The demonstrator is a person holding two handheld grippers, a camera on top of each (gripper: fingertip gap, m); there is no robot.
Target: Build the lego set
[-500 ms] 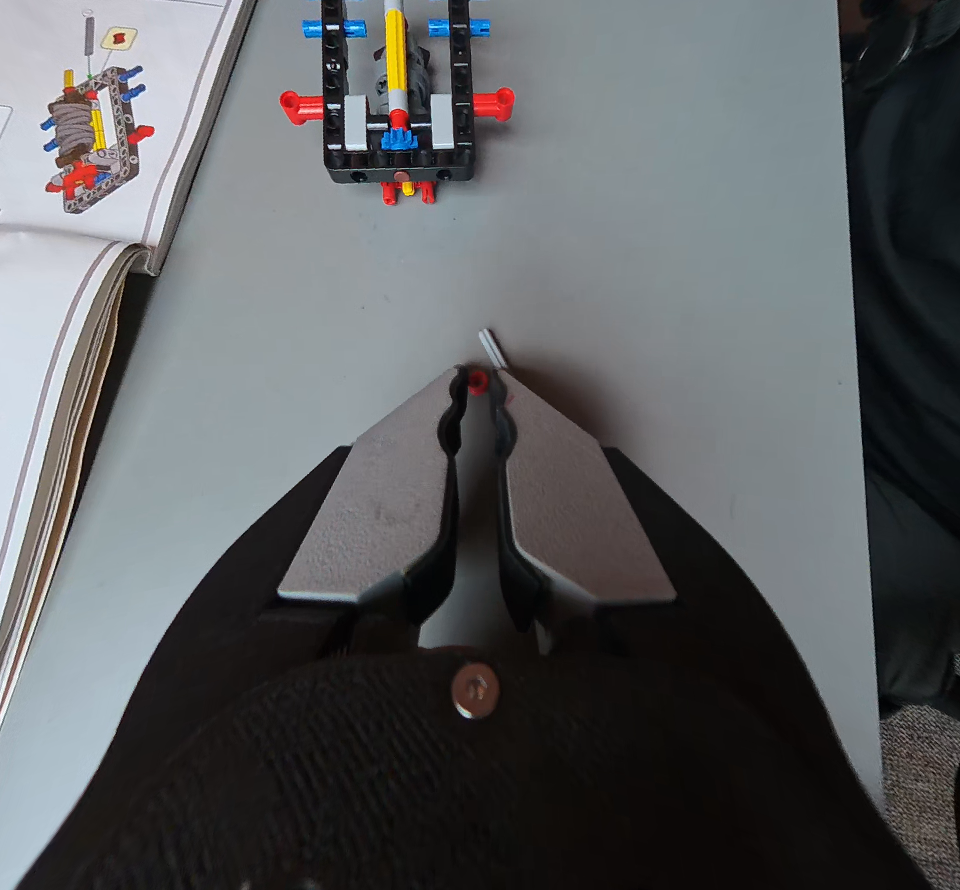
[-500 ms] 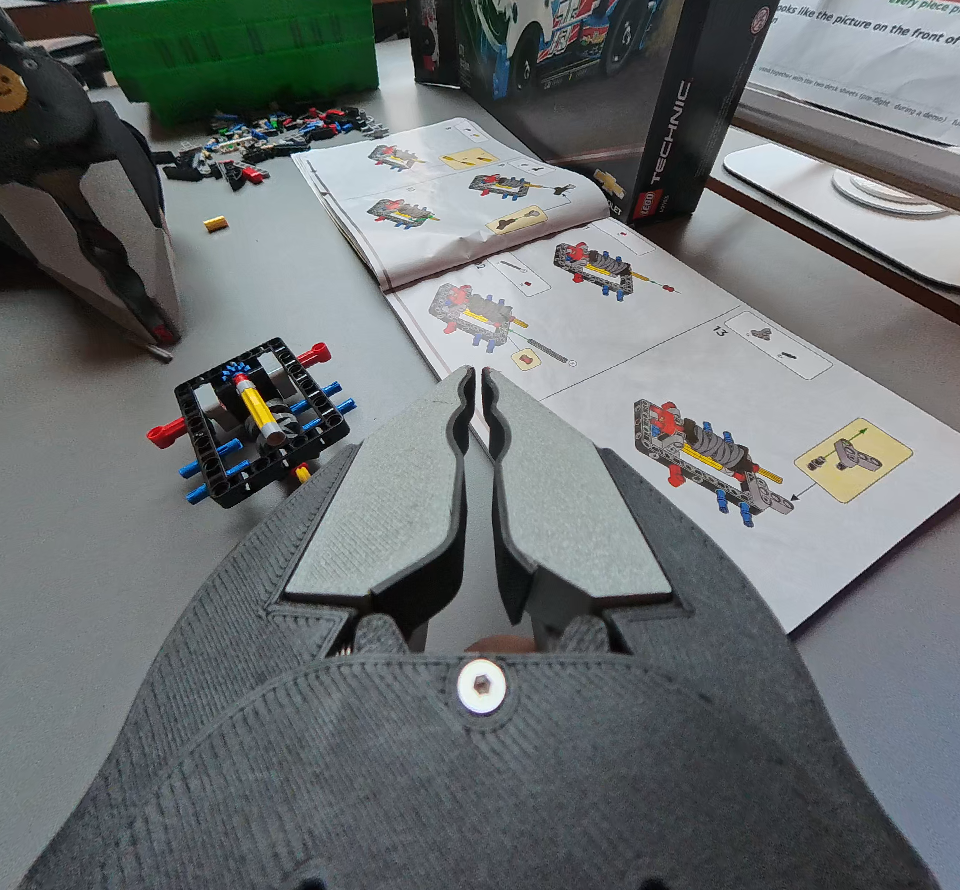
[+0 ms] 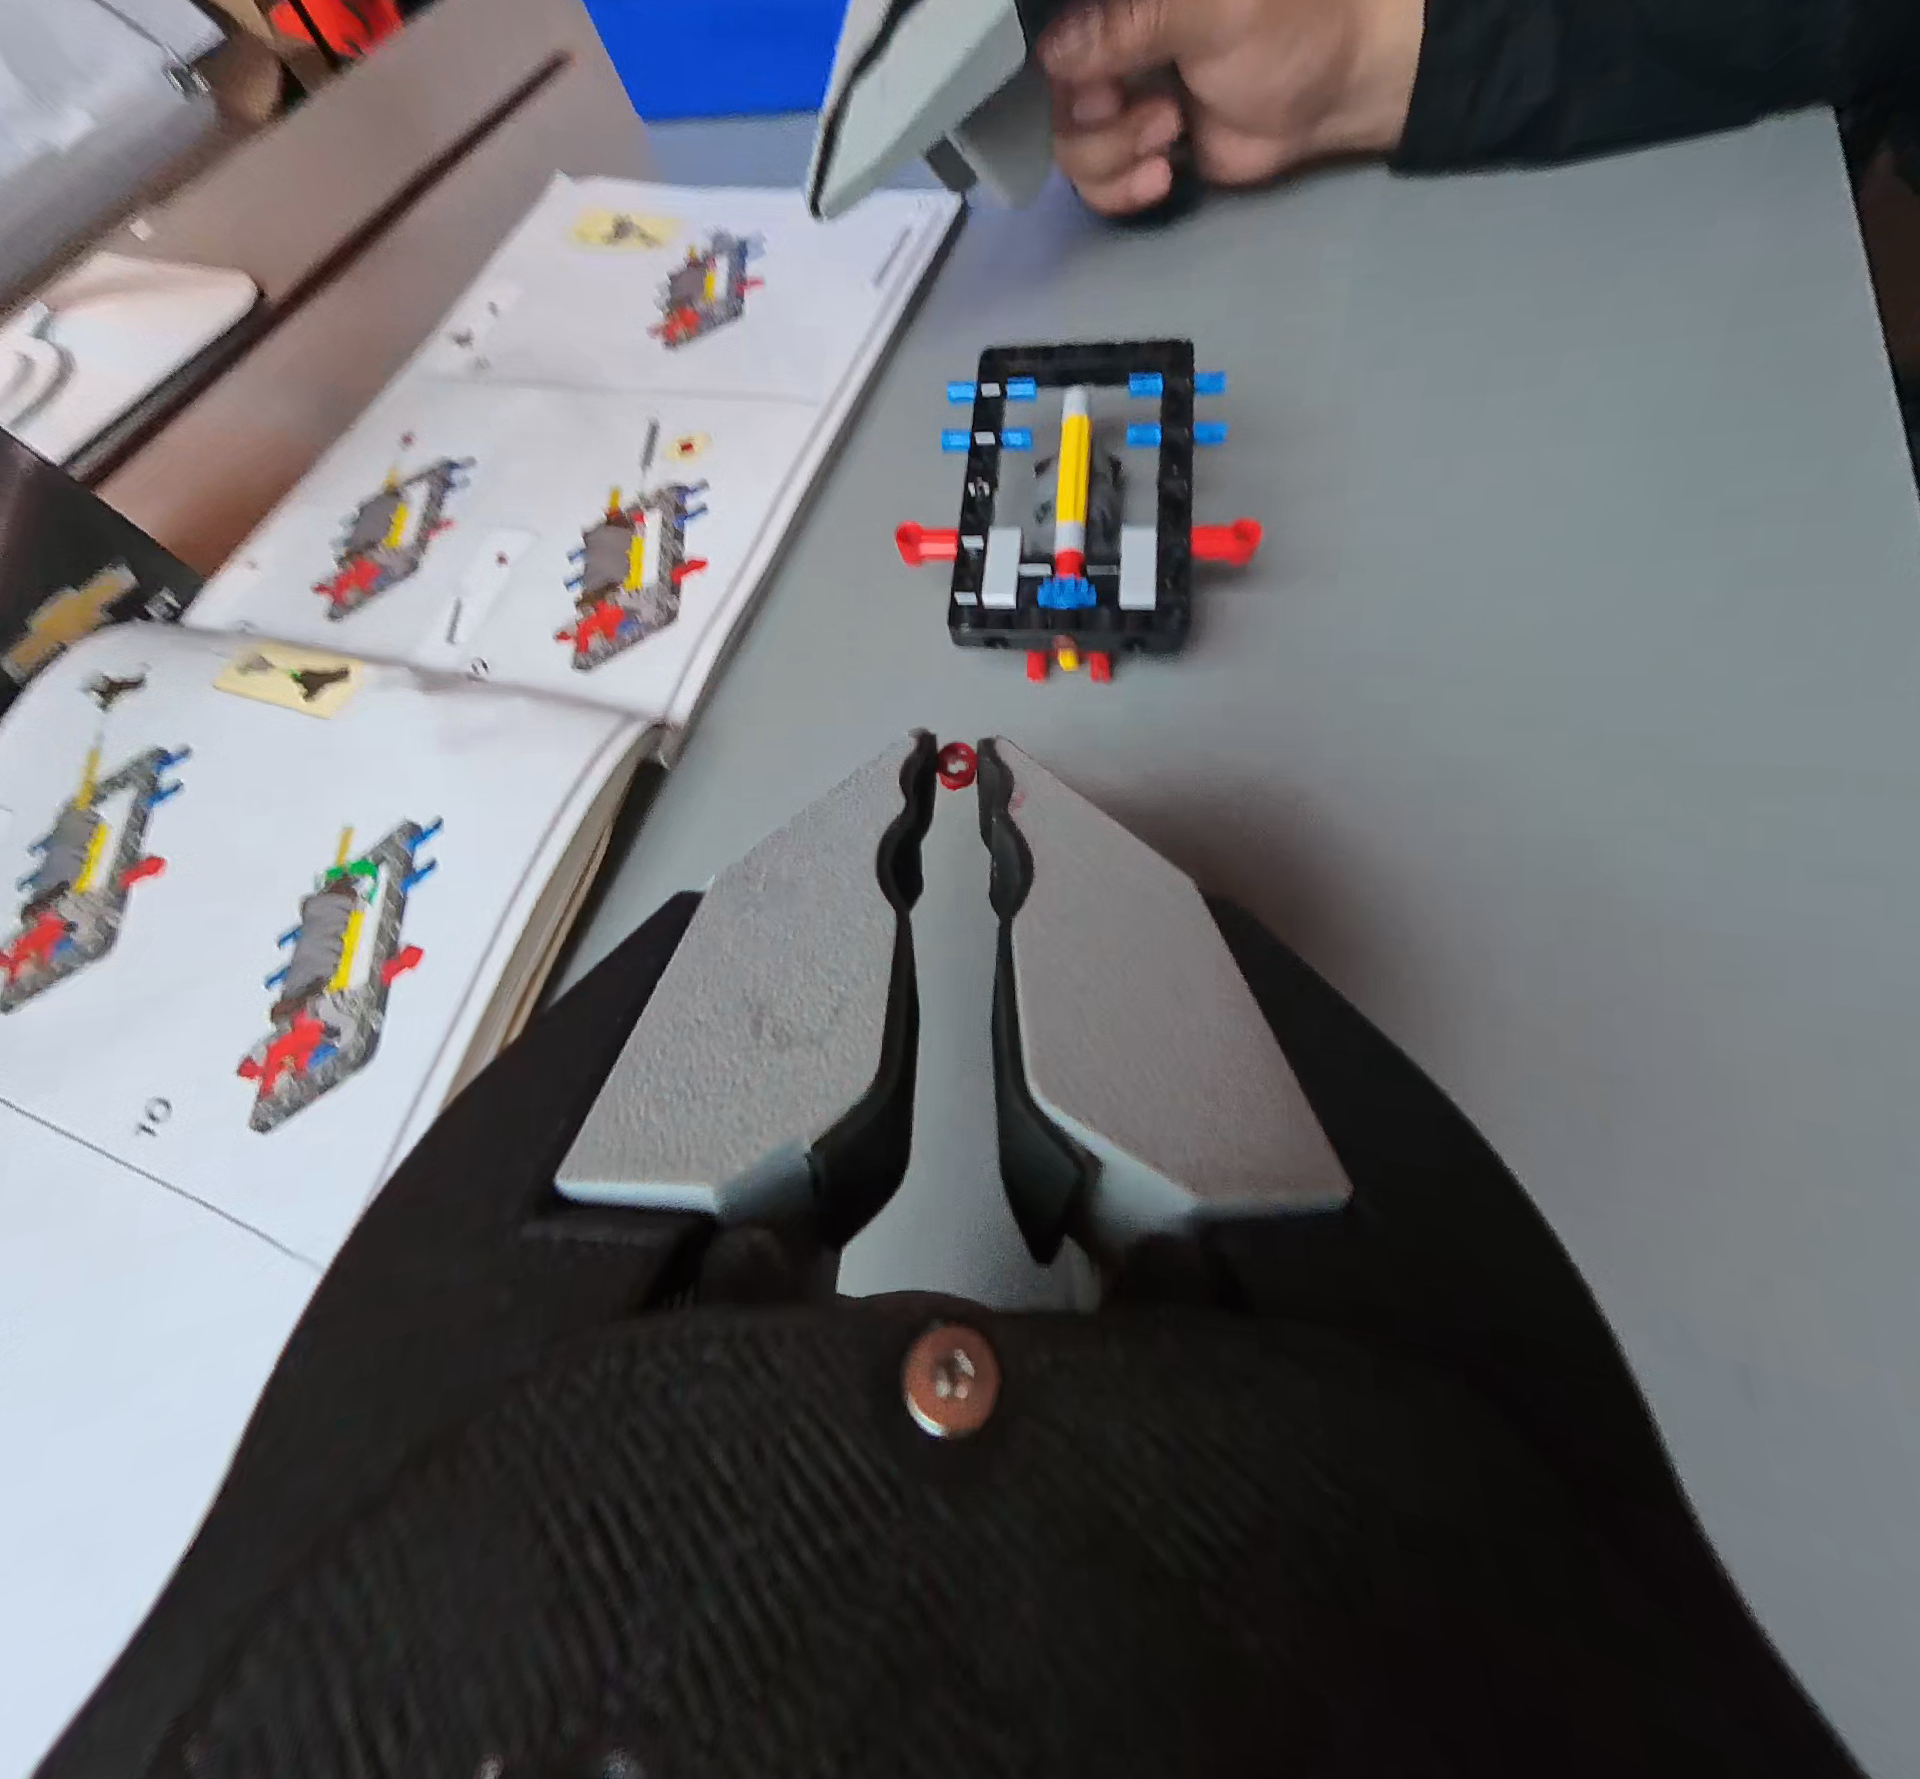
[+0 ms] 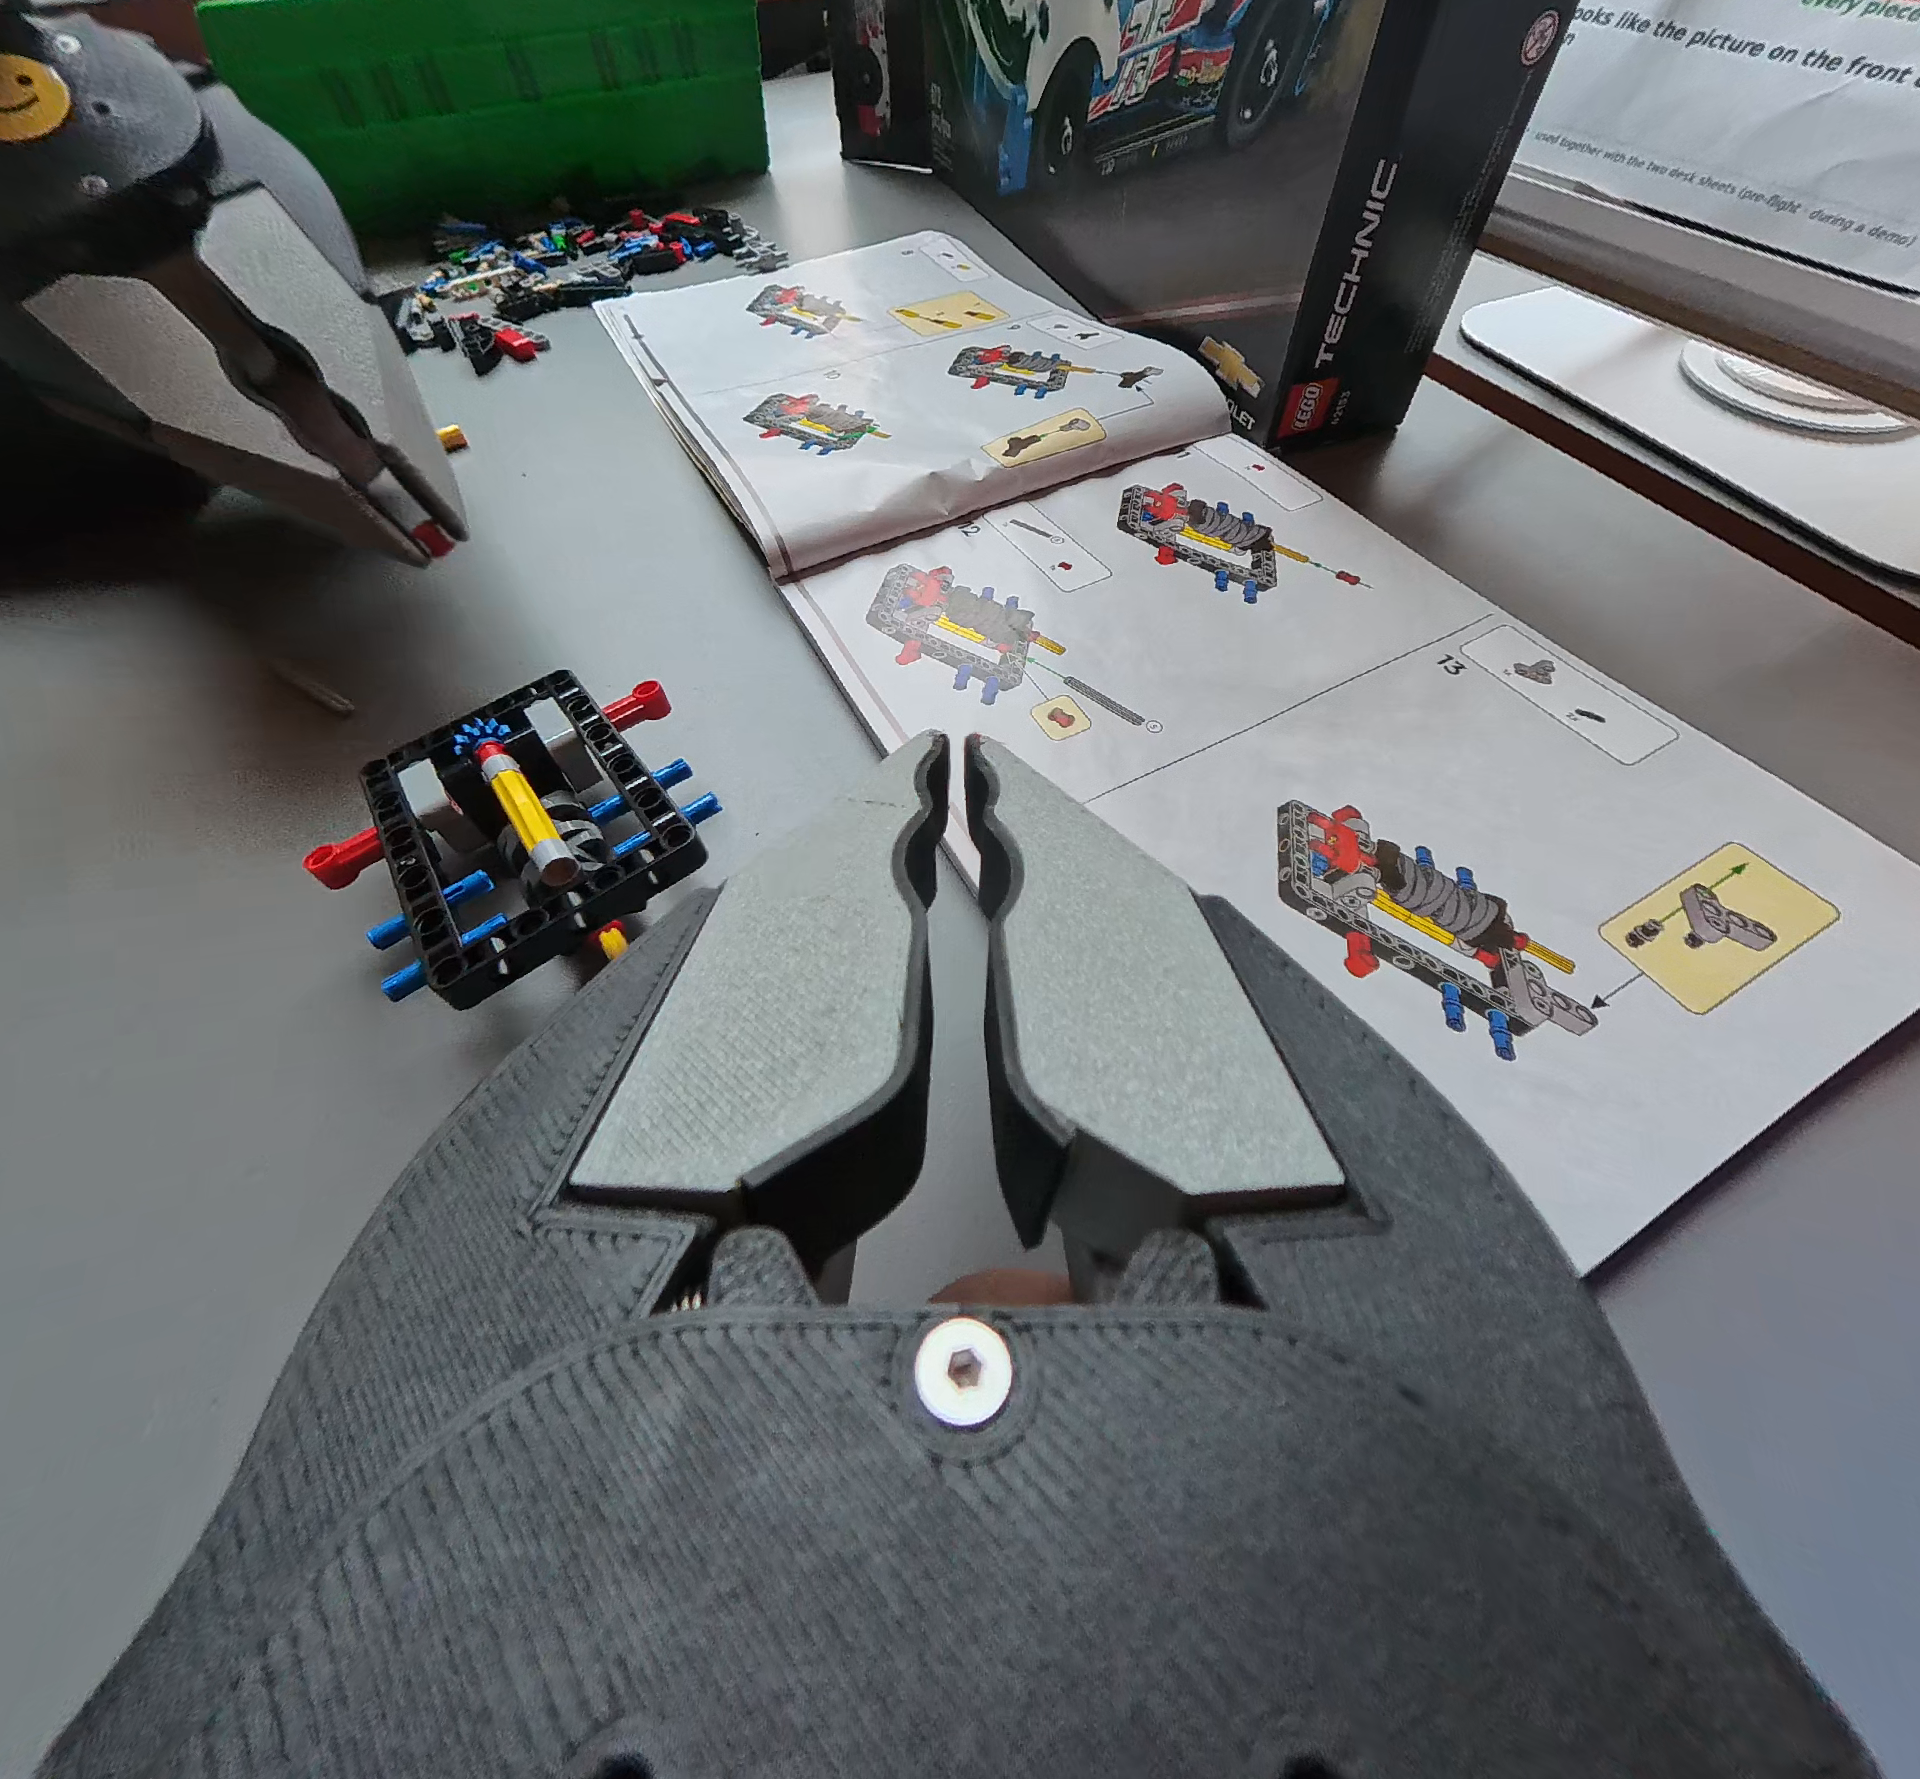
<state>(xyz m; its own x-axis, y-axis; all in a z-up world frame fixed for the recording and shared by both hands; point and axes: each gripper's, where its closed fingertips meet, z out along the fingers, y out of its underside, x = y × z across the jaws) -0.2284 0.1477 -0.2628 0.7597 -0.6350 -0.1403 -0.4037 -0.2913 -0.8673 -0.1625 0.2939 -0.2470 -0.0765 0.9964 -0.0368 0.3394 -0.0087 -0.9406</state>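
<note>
Left gripper (image 3: 956, 761) fingers pinching tiny red bush (image 3: 955, 763), lifted off tabletop (image 3: 1558, 898). Right gripper (image 4: 956, 758) fingers nearly together, empty. Frame (image 3: 1075, 503) mid-tabletop beside manual (image 4: 1351, 742). Next, probably: line bush up with axle, push on.

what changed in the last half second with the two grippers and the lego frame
The left gripper lifted off the table with the small red piece pinched, leaving the thin grey axle behind. The black frame assembly and the shut, empty right gripper stayed put.
</note>
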